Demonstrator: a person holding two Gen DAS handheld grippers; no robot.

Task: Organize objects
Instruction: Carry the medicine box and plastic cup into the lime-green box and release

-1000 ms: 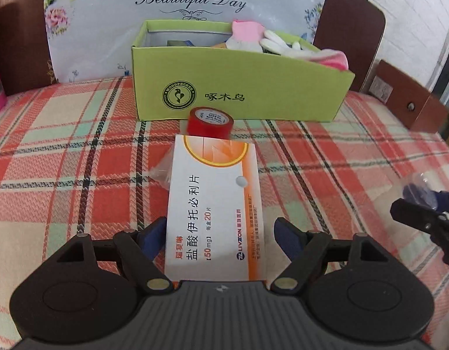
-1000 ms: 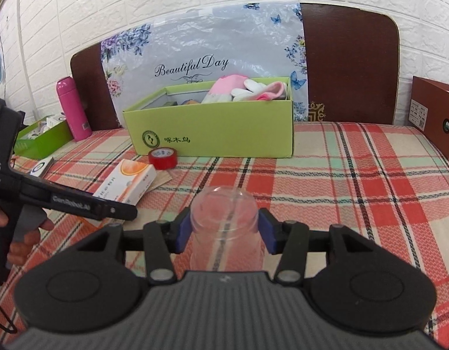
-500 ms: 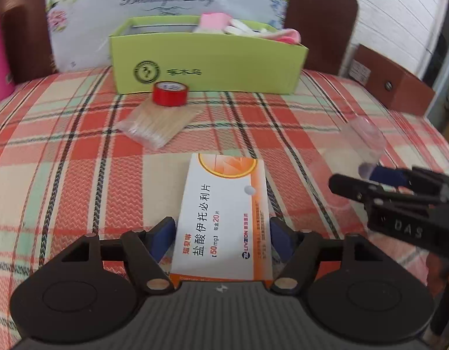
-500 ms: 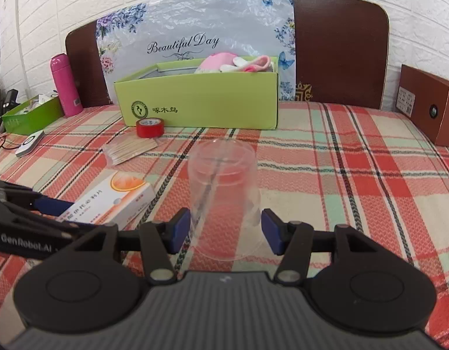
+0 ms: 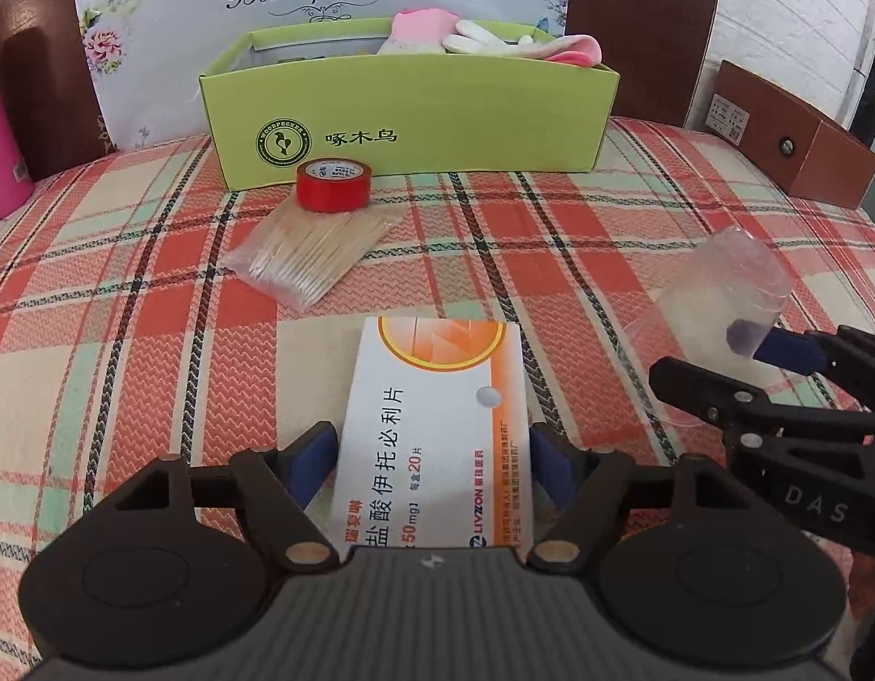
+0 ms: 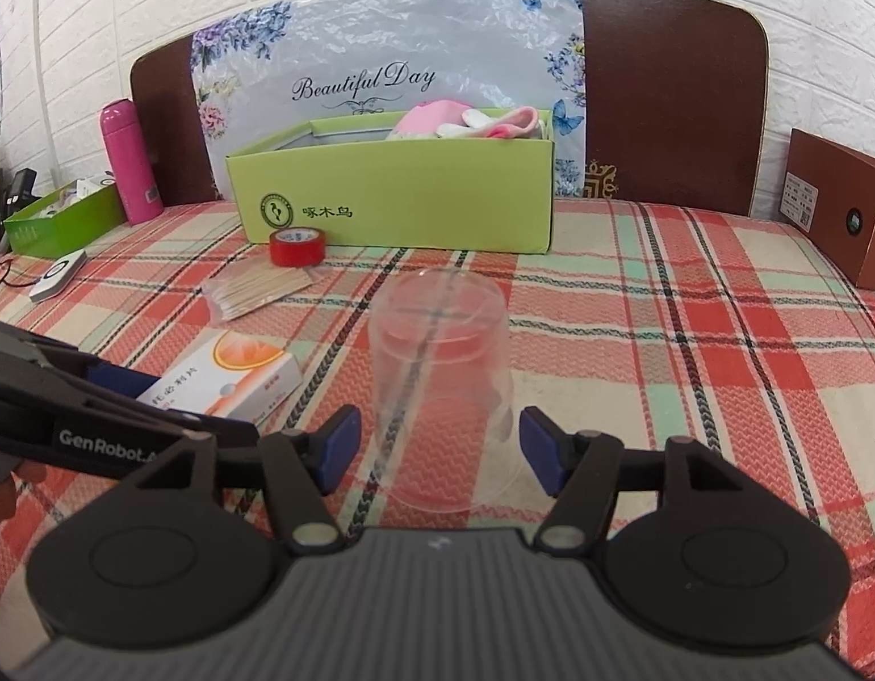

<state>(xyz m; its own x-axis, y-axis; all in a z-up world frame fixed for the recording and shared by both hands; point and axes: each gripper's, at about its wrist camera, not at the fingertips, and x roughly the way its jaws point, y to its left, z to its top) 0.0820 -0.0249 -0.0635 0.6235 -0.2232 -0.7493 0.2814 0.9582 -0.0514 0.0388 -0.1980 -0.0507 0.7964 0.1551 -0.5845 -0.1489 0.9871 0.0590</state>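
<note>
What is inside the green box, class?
Pink and white gloves poke above the right end of the green box. A darker item shows at the left by the near wall, too hidden to name. The near wall covers everything lower down.

Upturned clear cup (image 6: 440,380) between parted right claw (image 6: 437,445) fingers

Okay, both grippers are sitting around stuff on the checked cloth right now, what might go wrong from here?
1. The clear plastic cup stands upside down between the right gripper's open blue pads; thin walls may buckle or slip if squeezed hard.
2. The white and orange medicine box lies flat in the left gripper; its pads look apart from it, so a lift may miss.
3. The grippers are close together; they may collide.
</note>
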